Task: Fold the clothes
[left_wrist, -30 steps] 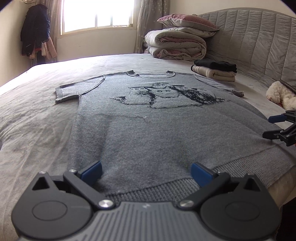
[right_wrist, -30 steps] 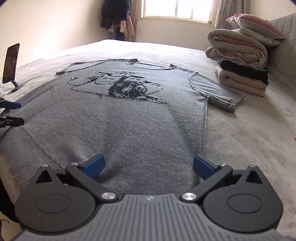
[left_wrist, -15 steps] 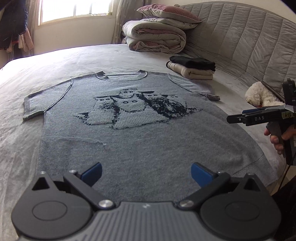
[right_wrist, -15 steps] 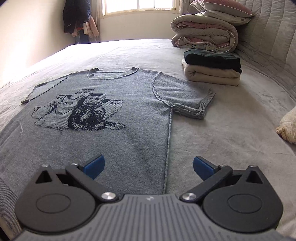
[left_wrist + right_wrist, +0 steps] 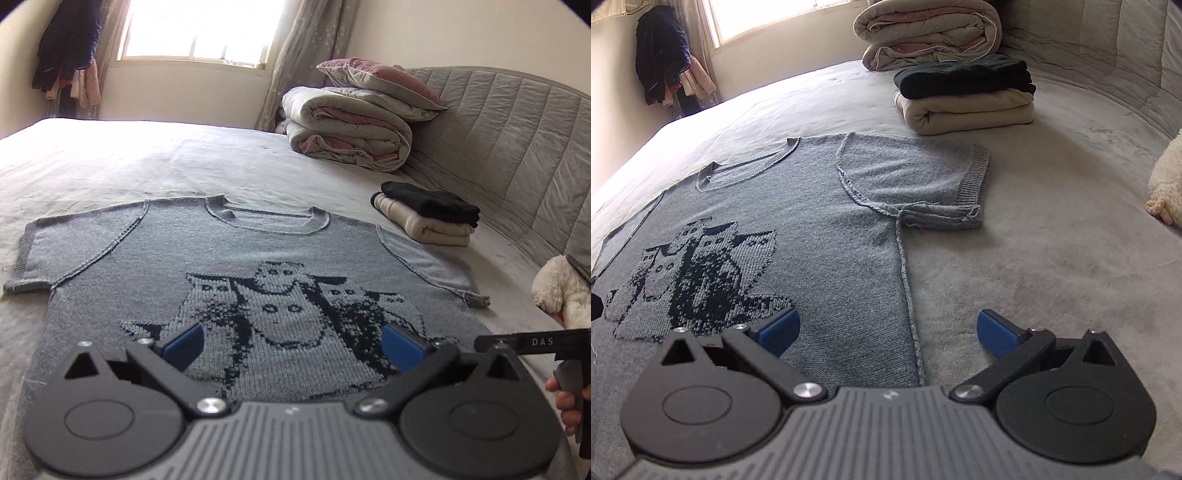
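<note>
A grey short-sleeved knit sweater with a dark cat picture lies flat, face up, on the bed. It also shows in the right wrist view. My left gripper is open and empty above the cat picture. My right gripper is open and empty above the sweater's right side seam, below the right sleeve. The right gripper's body and the hand on it show at the right edge of the left wrist view.
A folded stack, black on cream, lies past the right sleeve. Rolled quilts and a pillow stand by the padded headboard. A white plush toy lies at the right. Bare grey bedsheet lies right of the sweater.
Both grippers have moved from the hem up along the sweater toward the sleeves. The right gripper has shifted to the right side seam. Both stay open.
</note>
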Demonstrator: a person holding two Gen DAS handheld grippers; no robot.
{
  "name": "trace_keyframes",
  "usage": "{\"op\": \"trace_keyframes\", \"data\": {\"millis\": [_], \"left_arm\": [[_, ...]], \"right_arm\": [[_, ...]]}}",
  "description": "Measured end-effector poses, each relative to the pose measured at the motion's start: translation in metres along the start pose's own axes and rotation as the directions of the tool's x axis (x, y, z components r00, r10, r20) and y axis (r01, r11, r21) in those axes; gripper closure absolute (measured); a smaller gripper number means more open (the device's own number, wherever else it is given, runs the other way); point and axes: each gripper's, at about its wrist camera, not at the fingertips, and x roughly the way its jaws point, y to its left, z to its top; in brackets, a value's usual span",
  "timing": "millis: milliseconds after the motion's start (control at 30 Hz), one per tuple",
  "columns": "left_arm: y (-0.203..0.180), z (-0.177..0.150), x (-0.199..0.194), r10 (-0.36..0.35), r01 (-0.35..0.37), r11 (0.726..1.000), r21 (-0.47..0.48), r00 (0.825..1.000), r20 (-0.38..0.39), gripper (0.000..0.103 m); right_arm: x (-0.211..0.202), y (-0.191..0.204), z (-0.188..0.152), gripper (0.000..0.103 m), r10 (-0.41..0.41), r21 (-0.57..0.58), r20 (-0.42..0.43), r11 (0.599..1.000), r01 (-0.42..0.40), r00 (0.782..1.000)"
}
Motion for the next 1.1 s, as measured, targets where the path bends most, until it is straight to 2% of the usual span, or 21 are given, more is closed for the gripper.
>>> {"op": "trace_keyframes", "data": {"millis": [67,133,167,333,533,867,1100], "left_arm": [[0.011,-0.006,0.008,0.076,-0.075,0.997,-0.032,0.997,0.022,0.0],[0.019,-0.003,0.015,0.142,-0.142,0.989,-0.046,0.99,-0.011,0.0],[0.024,0.0,0.018,0.149,-0.149,0.986,-0.071,0.989,-0.017,0.0],[0.035,0.008,0.032,0.13,-0.137,0.985,-0.106,0.989,-0.072,0.0],[0.037,0.006,0.035,0.109,-0.114,0.993,-0.044,0.99,-0.092,0.0],[0.049,0.008,0.033,0.081,-0.091,0.991,-0.102,0.992,-0.098,0.0],[0.053,0.011,0.035,0.064,-0.077,0.99,-0.121,0.992,-0.107,0.0]], "right_arm": [[0.002,0.0,0.001,0.0,-0.01,0.012,0.013,1.0,0.01,1.0],[0.004,0.0,0.001,0.0,-0.021,0.02,0.027,1.0,0.021,0.999],[0.005,0.0,0.001,0.0,-0.027,0.024,0.034,0.999,0.026,0.999],[0.01,-0.004,0.005,0.0,-0.029,0.085,0.074,0.996,0.022,0.997],[0.015,-0.02,0.017,0.0,0.018,0.203,0.088,0.978,-0.036,0.996],[0.039,-0.037,0.042,0.0,-0.026,0.37,0.15,0.929,-0.032,0.988],[0.051,-0.048,0.056,0.019,-0.118,0.49,0.184,0.872,0.013,0.976]]}}
